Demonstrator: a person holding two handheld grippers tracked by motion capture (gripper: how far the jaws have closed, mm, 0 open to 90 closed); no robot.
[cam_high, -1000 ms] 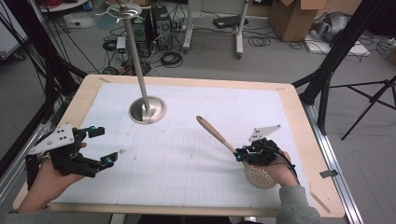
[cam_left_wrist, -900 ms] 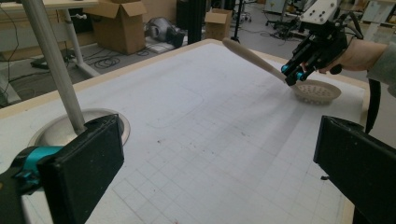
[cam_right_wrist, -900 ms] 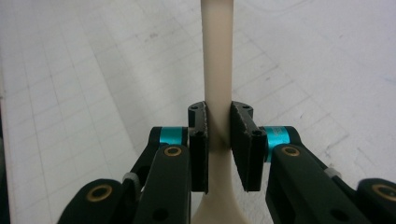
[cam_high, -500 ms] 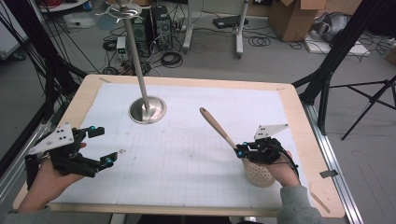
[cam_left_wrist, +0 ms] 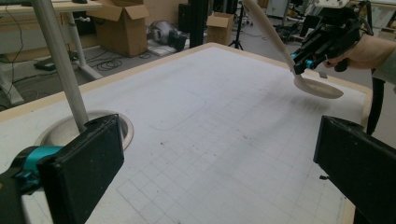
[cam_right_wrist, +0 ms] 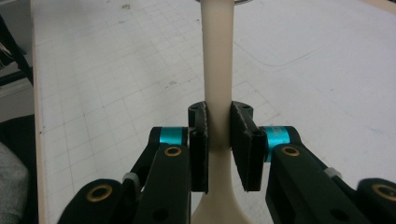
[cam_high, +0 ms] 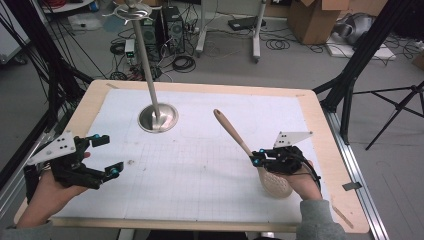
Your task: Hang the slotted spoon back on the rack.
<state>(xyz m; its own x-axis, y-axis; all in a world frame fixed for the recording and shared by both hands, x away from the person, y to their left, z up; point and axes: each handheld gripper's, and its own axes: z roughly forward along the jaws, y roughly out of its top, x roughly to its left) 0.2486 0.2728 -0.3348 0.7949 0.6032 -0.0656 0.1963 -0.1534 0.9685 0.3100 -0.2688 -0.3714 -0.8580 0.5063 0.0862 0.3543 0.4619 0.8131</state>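
Spoon [cam_high: 250, 152] held tight in the right gripper [cam_high: 261, 159] jaws, bowl end lifted off the desk [cam_high: 200, 165].
Keep the squeeze firm on the thin neck, carry it slowly toward the metal stand [cam_high: 157, 117]; the left gripper [cam_high: 107, 156] waits wide open, far from the stand.

high view: above the near edge of the table [cam_high: 320, 150], facing forward and down, far | left gripper view: low, near-left of the metal stand [cam_left_wrist: 60, 74], looking across toward the slotted spoon [cam_left_wrist: 280, 42] | right gripper view: very close along the spoon's handle, facing the stand | shared: gridded mat, stand base, spoon
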